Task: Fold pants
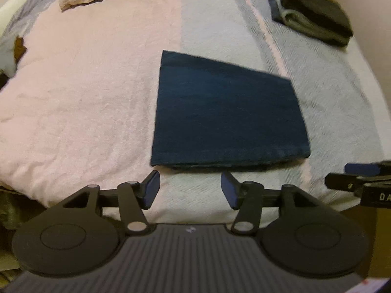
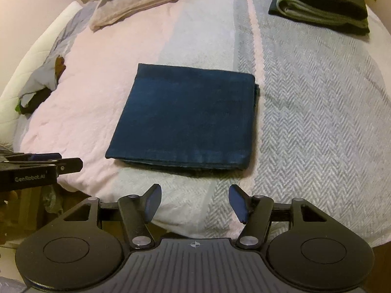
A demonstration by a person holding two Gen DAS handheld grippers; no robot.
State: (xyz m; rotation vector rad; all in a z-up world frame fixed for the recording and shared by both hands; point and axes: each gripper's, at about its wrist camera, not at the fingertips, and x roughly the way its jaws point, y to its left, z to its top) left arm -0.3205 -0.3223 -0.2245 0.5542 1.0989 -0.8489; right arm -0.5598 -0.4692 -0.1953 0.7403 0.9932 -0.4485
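Lying flat near the middle of the bed [image 2: 305, 112], the pants [image 2: 185, 119] are seen folded into a compact dark blue rectangle. Both the left claw [image 1: 190, 190] and the right claw [image 2: 195, 201] are held apart and empty, just short of the near folded edge. The fold is judged finished; neither claw is clearly nearer.

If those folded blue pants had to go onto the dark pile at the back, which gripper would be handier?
Probably the right gripper: the dark pile lies far right, and its open jaws face the blue pants. The left gripper, also open, sits further left.
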